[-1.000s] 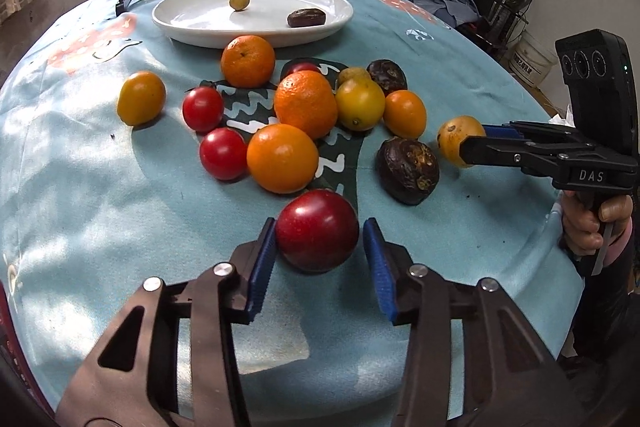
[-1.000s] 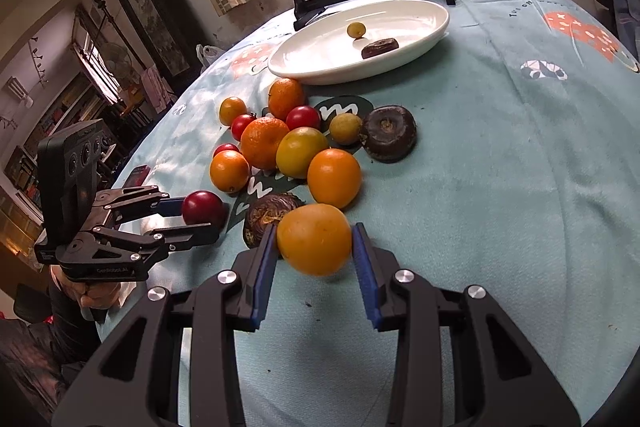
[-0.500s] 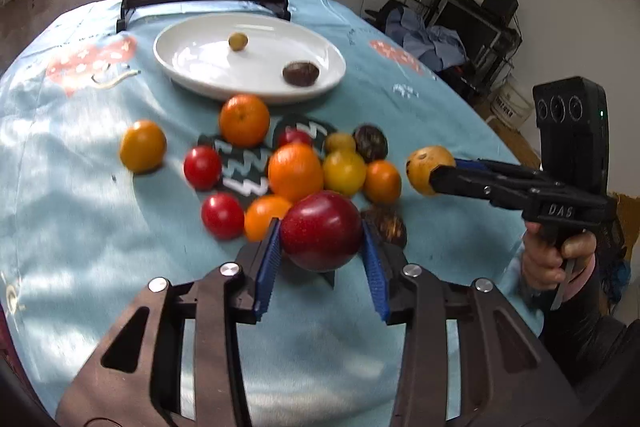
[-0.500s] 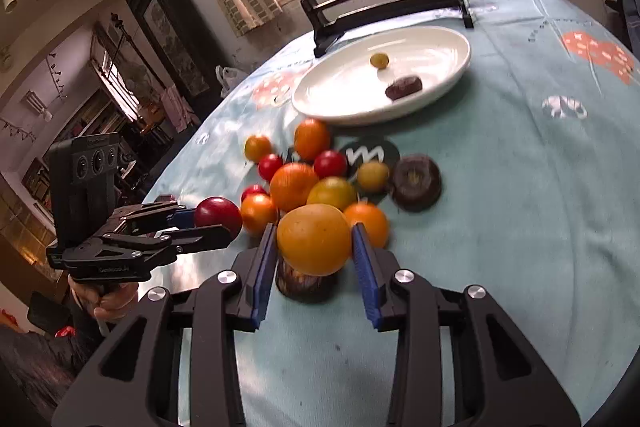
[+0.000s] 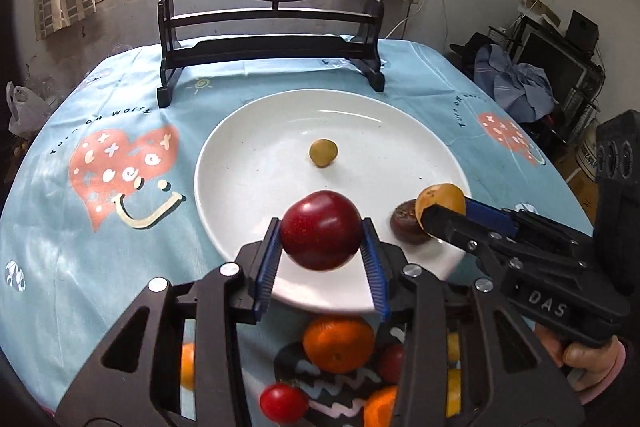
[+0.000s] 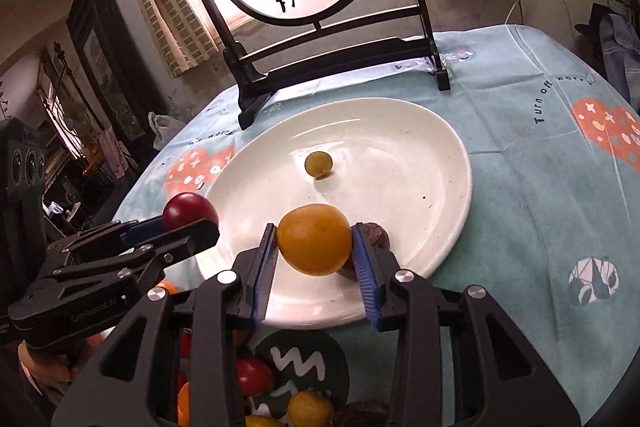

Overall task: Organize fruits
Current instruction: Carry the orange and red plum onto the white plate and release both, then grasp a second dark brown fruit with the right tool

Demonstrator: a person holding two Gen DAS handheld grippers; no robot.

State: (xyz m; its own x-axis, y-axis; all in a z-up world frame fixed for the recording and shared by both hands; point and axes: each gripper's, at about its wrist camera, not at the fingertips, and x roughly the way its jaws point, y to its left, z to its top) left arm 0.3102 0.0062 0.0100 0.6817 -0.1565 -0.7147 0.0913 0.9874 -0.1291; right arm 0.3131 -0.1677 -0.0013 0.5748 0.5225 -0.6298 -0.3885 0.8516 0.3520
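My left gripper (image 5: 320, 251) is shut on a dark red plum (image 5: 321, 229) and holds it above the near rim of the white plate (image 5: 248, 187). My right gripper (image 6: 315, 251) is shut on a yellow-orange fruit (image 6: 314, 239) above the same plate (image 6: 420, 187). The plate holds a small green-yellow fruit (image 5: 323, 152) and a dark brown fruit (image 5: 406, 226). In the left wrist view the right gripper (image 5: 436, 211) shows at the right with its fruit (image 5: 440, 198). In the right wrist view the left gripper (image 6: 188, 223) shows at the left with the plum (image 6: 189, 209).
Several oranges (image 5: 338, 345) and red tomatoes (image 5: 283, 403) lie on the blue tablecloth (image 5: 100, 247) below the grippers. A black stand with a round painted screen (image 5: 276, 39) is behind the plate. Room clutter lies beyond the table's right edge.
Both grippers have carried their fruits forward from the fruit pile to above the near part of the plate. The pile is now under and behind the grippers.
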